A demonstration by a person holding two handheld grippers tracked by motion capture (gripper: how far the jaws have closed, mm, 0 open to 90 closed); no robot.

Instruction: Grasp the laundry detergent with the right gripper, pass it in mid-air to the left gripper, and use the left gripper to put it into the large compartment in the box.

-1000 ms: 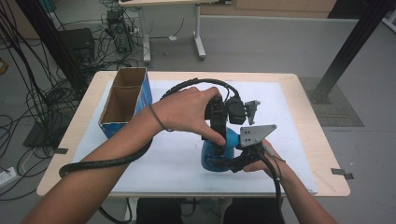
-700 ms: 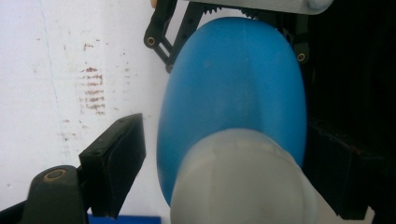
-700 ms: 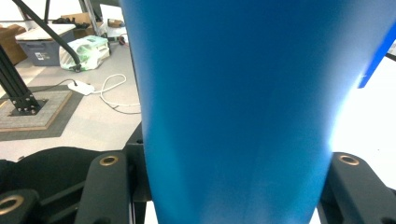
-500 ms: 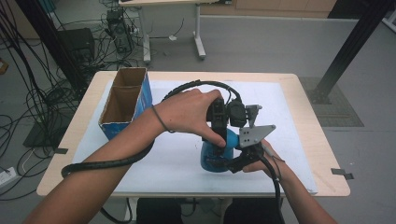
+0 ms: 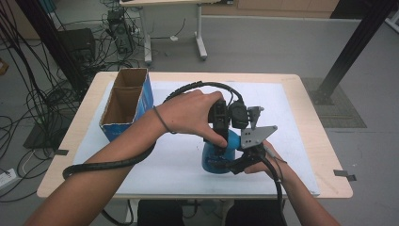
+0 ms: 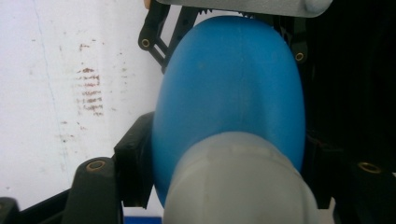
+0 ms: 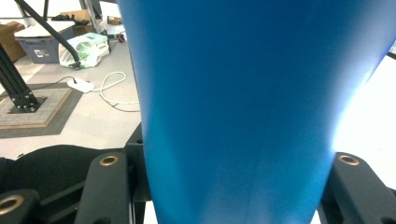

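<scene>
White-covered surface, box at left: blue bottle upright near the front edge, right gripper clamped on its body, left gripper just closed on its grey cap (likely ready to unscrew).

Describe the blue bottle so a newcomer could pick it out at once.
On the white sheet covering the wooden table, look right of the open cardboard box, near the front edge. The blue bottle stands there with a grey cap, clamped by the left gripper and right gripper; it is the one smooth, rounded plastic thing.
</scene>
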